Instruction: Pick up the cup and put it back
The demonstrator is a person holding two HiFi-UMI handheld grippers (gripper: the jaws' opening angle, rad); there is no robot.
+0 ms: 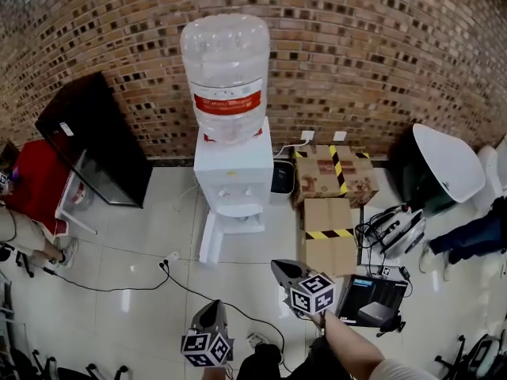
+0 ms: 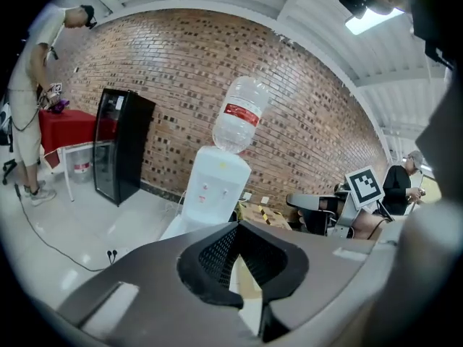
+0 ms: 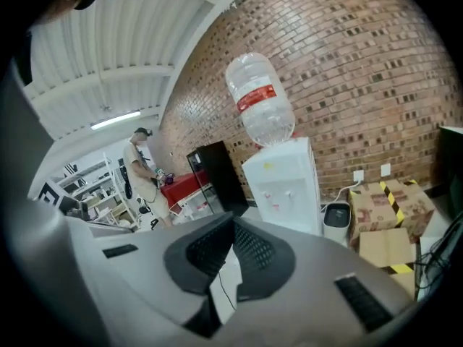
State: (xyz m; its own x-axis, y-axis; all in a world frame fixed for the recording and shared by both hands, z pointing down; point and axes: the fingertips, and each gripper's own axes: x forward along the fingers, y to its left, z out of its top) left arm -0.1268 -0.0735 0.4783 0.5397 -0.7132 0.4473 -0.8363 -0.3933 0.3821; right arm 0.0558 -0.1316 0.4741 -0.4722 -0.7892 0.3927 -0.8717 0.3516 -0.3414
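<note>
At lower centre of the head view, left claw [image 1: 212,307] and right claw [image 1: 276,265] hang over the floor, well apart from the water dispenser [image 1: 234,172]; no cup shows anywhere. The bottle [image 1: 226,70] on top looks near empty, the taped cardboard boxes [image 1: 333,172] are closed, and the black bin [image 1: 282,176] contents are unreadable. Left gripper view: jaws together, nothing between. Right gripper view: same, empty. Risk: reaching in with jaws closed could knock a cup over, and the floor cable [image 1: 111,289] could trip the person.

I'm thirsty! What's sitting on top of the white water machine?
A big clear bottle with a red label stands upside down on the water machine. Its neck is hidden inside the top.
</note>
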